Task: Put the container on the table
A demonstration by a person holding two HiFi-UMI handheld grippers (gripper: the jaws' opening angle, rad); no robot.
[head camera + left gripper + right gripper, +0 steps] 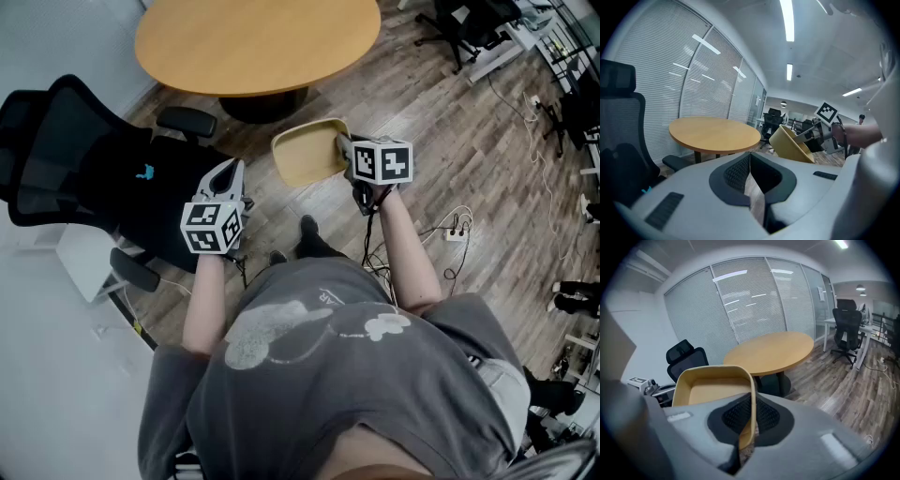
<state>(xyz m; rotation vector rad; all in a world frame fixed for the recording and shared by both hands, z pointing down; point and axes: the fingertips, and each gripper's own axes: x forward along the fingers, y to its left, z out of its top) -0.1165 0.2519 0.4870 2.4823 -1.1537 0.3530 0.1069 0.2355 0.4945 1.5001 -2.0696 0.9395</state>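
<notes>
1. The right tool (pixel 749 420) is clamped on one side wall of the yellow container (pixel 305 155) and pinches only its thin rim. The container hangs tipped in the air over the wood floor (pixel 469 169), short of the round counter (pixel 253 42).
2. With a grip on one edge, the container's weight hangs off to the side. A quick wrist turn or a jolt mid-step could make it swivel between the jaws or slip out and drop to the floor.
3. If the container is brought in too low, its bottom may strike the counter's edge. That knock could lever the wall out of the pinch.
4. If the tool lets go while the container is tilted, it would land on one corner. It might then rock or skid on the smooth top, and near the edge it could slide off.
5. The left tool (pixel 227 178) has its jaws drawn nearly together with nothing between them, and it hangs close to the black chair (pixel 84 169). It gives the container no support, and a careless swing could bump the chair's armrest.
6. A power strip and loose cables (pixel 455 230) lie on the floor near the person's feet. A step that way could snag and shake the load.
</notes>
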